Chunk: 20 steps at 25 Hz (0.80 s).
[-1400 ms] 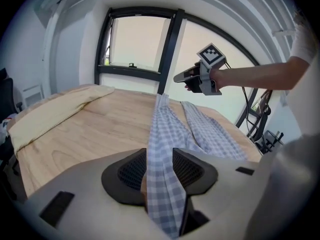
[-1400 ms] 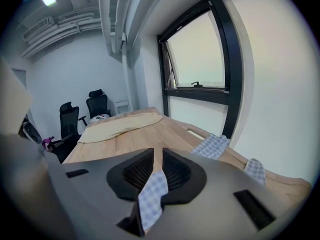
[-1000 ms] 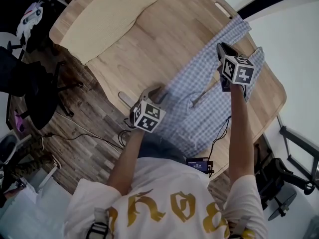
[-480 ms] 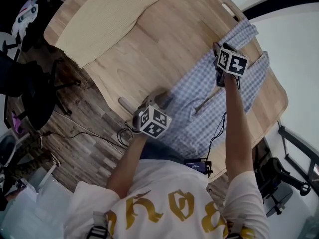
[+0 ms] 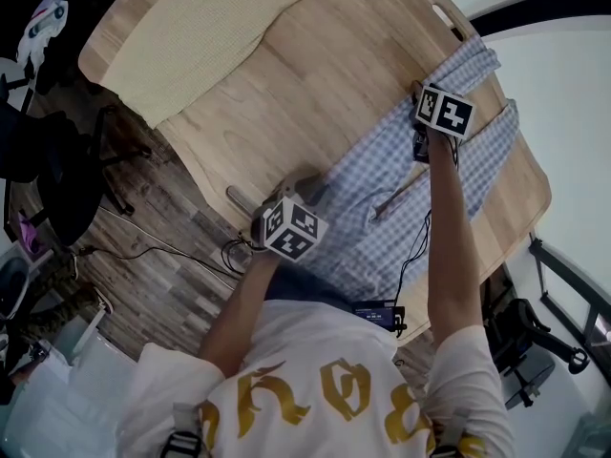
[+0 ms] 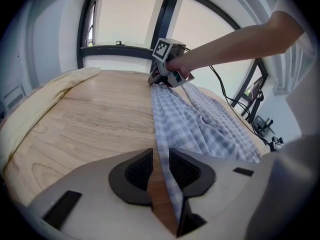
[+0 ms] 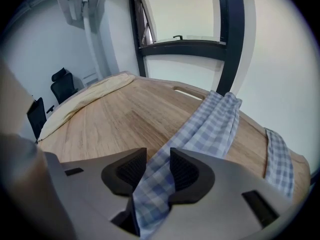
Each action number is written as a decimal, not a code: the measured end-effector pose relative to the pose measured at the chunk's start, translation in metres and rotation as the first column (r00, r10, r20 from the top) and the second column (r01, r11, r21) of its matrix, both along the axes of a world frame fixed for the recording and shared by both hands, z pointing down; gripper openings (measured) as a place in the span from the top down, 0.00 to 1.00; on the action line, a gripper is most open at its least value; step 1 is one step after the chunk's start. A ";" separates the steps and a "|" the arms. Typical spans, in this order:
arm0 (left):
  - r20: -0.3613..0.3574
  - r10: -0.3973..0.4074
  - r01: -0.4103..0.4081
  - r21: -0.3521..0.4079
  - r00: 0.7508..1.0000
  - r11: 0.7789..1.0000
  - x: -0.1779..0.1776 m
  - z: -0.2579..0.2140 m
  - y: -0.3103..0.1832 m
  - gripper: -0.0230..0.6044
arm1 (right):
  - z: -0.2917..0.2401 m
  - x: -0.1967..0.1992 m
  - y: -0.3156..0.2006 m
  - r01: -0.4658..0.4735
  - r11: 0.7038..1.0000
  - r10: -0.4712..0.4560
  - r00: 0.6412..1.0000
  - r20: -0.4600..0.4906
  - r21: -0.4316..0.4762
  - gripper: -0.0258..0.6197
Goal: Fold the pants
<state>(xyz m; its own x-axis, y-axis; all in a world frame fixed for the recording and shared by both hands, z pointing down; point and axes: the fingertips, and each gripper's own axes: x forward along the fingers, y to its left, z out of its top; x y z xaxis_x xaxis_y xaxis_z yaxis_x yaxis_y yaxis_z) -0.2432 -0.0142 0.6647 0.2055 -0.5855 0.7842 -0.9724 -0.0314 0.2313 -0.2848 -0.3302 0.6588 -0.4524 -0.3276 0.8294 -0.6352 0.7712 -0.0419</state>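
Wooden table [image 5: 315,74]; right claw [image 7: 152,168] outstretched.

Pants [image 5: 374,160] of blue-and-white check lie rumpled, not yet folded, on the right half of the wooden counter [image 5: 286,84], stretched lengthwise from its near edge to a narrow end at the far edge, folds bunched along the middle

Left tool [image 6: 160,170], right tool [image 7: 158,171] (jaws closing)
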 end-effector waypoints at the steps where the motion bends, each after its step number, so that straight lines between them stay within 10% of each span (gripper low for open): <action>1: 0.002 0.007 -0.007 -0.001 1.000 1.000 0.001 0.000 0.000 0.77 | 0.001 0.001 -0.001 -0.004 1.000 0.004 1.000 -0.002 -0.009 0.71; 12: 0.115 0.149 -0.148 -0.011 0.982 0.989 0.007 0.003 0.000 0.79 | 0.003 -0.001 0.001 0.007 0.999 -0.004 0.998 -0.065 0.049 0.80; 20: -0.046 0.129 -0.130 -0.009 0.991 0.992 0.018 0.001 0.001 0.89 | 0.002 0.002 0.000 0.007 1.000 -0.008 0.999 -0.045 -0.017 0.91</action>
